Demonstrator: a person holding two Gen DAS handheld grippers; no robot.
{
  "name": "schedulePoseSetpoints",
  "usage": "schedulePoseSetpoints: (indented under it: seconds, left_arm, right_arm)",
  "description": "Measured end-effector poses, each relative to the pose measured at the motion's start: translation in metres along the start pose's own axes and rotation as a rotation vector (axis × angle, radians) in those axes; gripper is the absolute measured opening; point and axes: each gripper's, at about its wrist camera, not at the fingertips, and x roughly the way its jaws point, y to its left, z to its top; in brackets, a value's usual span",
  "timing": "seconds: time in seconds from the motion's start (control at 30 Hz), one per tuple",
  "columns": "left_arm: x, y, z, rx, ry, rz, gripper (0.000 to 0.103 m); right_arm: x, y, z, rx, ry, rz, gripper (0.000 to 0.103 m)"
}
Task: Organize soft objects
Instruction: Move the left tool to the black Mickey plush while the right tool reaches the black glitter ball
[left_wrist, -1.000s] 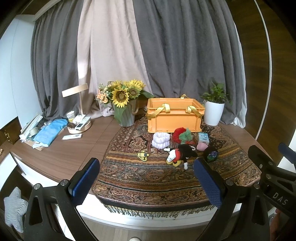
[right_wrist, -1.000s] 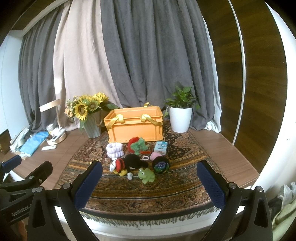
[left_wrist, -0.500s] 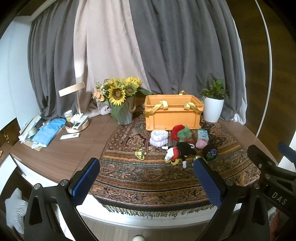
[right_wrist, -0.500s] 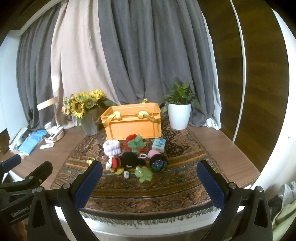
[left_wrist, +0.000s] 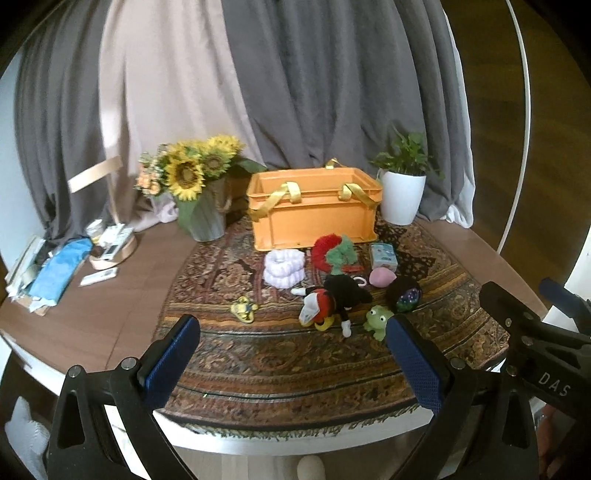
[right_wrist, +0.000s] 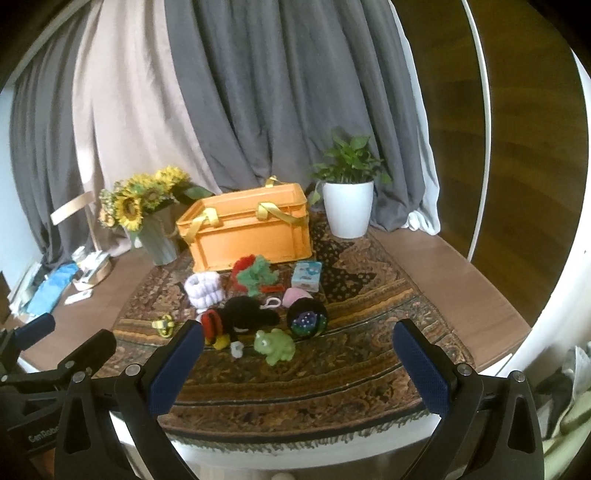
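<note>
You held both tongs level at the near edge of the counter (left_wrist: 103, 317), short of the patterned rug (left_wrist: 280, 369). The left tongs (left_wrist: 293, 363) stood with jaws spread wide and nothing between them. The right tongs (right_wrist: 297, 365) were likewise spread wide and held nothing.

The soft objects lay in a loose cluster on the rug, just in front of the orange crate (left_wrist: 314, 210), which sat at the far middle of the rug with its yellow straps draped over the rim.
- Far row, left to right: white plush roll (left_wrist: 284, 266), red-and-green plush (left_wrist: 334, 252), light-blue box (left_wrist: 383, 255).
- Near row, left to right: small yellow toy (left_wrist: 243, 308), set apart from the others; black-and-red plush doll (left_wrist: 334, 301); green frog (right_wrist: 275, 345); dark round ball (right_wrist: 307, 318).
- A pink egg-shaped piece (left_wrist: 382, 277) lay between the box and the ball.

A sunflower vase (left_wrist: 201, 212) stood left of the crate, and a white potted plant (left_wrist: 400, 195) stood right of it.
</note>
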Motion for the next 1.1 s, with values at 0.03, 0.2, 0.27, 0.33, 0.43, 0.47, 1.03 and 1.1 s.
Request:
schedulePoseSetpoints:
  seconds: [0.03,0.2,0.27,0.33,0.43,0.47,1.03,1.1]
  left_arm:
    - [0.009,0.000,0.003,0.006,0.008,-0.012,0.099]
    - [0.049,-0.002,0.018,0.052,0.035,-0.058,0.098]
    - [0.069,-0.003,0.024,0.074,0.063,-0.084,0.095]
    - [0.089,-0.004,0.030,0.101,0.095,-0.112,0.089]
    - [0.114,-0.005,0.035,0.143,0.137,-0.162,0.085]
    - [0.120,-0.005,0.036,0.153,0.147,-0.177,0.085]
    - [0.216,-0.044,0.038,0.460,0.327,-0.352,0.077]
    - [0.227,-0.047,0.037,0.471,0.354,-0.373,0.076]
  right_arm:
    - [0.007,0.000,0.002,0.004,0.011,-0.003,0.102]
    - [0.048,-0.001,0.011,0.024,0.066,-0.022,0.102]
    - [0.065,0.000,0.014,0.037,0.100,-0.031,0.102]
    - [0.079,0.000,0.016,0.053,0.128,-0.039,0.102]
    - [0.099,0.001,0.018,0.073,0.162,-0.061,0.102]
    - [0.106,0.002,0.019,0.082,0.178,-0.067,0.102]
    - [0.185,-0.012,0.009,0.160,0.356,-0.076,0.094]
    - [0.195,-0.014,0.009,0.167,0.380,-0.056,0.091]
